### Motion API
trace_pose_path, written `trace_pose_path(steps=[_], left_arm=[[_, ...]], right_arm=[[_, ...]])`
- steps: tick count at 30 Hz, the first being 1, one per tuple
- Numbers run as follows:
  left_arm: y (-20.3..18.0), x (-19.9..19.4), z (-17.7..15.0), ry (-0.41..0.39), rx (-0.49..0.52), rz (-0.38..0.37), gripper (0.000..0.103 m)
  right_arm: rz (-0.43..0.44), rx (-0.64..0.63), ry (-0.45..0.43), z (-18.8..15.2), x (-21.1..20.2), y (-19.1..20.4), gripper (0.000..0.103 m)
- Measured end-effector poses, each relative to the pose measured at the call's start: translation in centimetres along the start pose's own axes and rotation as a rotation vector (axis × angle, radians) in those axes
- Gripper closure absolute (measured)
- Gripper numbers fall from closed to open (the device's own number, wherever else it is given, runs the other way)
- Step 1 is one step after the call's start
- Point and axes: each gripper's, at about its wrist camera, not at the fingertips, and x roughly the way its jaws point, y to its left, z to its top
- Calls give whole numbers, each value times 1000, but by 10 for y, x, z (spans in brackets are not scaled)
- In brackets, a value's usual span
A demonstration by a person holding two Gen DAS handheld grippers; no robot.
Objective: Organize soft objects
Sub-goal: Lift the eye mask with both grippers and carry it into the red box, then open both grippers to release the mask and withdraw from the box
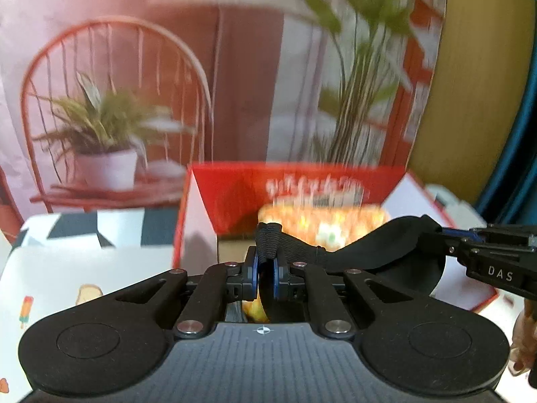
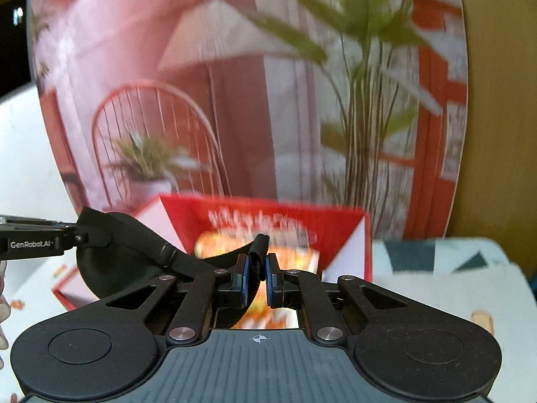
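Here both tools, "DAS" [image 1: 446, 240] and "GenRobot.AI" [image 2: 72, 231], pinch the black eye mask [image 1: 386, 245].

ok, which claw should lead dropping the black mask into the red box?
Right, marginally. Both claws are shut on the black mask. The right claw sits nearer the middle of the red box; the left claw is closer to its left wall.

A patterned tablecloth [image 1: 60, 268] covers the table, bearing a red box [image 1: 235, 194].
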Motion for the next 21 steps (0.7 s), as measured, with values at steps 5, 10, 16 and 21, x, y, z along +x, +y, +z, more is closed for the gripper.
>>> trace_pose_path(steps=[5, 10, 16, 21], left_arm=[[-3, 19, -9, 73, 60, 15, 94], [-1, 27, -10, 102, 67, 11, 94], [-2, 35, -12, 126, 69, 20, 94], [-1, 35, -12, 127, 79, 29, 93]], right_arm=[[-9, 5, 95, -16, 22, -1, 94], [-12, 20, 130, -21, 29, -6, 94], [-17, 26, 152, -25, 33, -9, 94], [-25, 21, 163, -23, 35, -8, 94]])
